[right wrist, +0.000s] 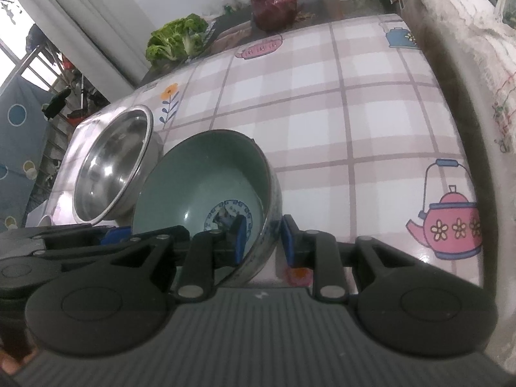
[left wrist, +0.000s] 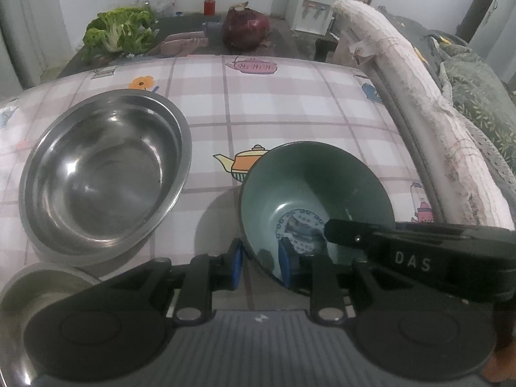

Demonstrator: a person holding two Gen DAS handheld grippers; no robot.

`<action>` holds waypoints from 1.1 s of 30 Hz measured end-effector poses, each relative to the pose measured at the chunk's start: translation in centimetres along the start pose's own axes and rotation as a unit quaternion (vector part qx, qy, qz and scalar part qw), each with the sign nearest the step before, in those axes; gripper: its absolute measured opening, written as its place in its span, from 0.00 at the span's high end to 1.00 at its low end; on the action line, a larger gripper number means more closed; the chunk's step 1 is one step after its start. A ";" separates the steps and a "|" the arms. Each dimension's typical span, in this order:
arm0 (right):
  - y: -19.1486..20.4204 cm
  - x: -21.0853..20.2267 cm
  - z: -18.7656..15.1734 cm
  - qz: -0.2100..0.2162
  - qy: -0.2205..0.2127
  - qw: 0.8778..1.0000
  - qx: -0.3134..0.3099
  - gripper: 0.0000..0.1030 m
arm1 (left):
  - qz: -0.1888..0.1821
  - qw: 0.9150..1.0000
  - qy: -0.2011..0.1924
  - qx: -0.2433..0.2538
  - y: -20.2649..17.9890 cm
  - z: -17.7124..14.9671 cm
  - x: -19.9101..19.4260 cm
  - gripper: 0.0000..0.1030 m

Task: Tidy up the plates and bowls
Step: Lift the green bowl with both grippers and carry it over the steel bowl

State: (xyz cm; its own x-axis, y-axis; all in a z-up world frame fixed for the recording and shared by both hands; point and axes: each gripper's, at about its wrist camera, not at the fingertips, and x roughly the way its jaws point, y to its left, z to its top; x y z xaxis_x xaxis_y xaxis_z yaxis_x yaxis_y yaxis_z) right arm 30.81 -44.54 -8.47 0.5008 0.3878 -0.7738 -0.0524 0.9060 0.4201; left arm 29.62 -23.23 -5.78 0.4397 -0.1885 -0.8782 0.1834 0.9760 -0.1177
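Note:
A green bowl (left wrist: 309,187) with a blue-and-white pattern at its bottom rests on the checked tablecloth (left wrist: 290,103). My left gripper (left wrist: 261,264) straddles its near rim, one blue pad outside the wall and one inside, and its jaws are opening. From the right, the right gripper's black finger (left wrist: 342,230) reaches over the rim. In the right wrist view my right gripper (right wrist: 264,242) clamps the green bowl (right wrist: 206,180) at its right rim, one pad on each side of the wall. A large steel bowl (left wrist: 103,174) (right wrist: 113,161) stands empty just left of it.
A small steel dish (left wrist: 35,285) lies at the near left corner. A green leafy cabbage (left wrist: 119,29), a red cabbage (left wrist: 246,27) and a red jar (left wrist: 209,4) sit on the dark table behind. A lace-covered bench rail (left wrist: 419,113) borders the right side.

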 end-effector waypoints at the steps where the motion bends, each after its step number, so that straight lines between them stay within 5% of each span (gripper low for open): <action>1: 0.0 0.0 0.0 0.000 0.000 1.000 0.001 0.77 | 0.000 1.000 0.000 0.001 0.0 0.0 0.0 0.76; 33: 0.4 -1.1 0.3 -0.013 -0.014 1.000 0.005 0.76 | -0.012 1.000 -0.013 0.003 -0.2 0.2 -1.4 0.75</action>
State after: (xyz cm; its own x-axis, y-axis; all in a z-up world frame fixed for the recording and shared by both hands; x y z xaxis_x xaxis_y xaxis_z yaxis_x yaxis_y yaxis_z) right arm 30.51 -44.67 -7.28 0.5254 0.3594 -0.7712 -0.0312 0.9139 0.4046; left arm 29.17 -23.19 -4.47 0.4573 -0.2155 -0.8628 0.1995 0.9703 -0.1366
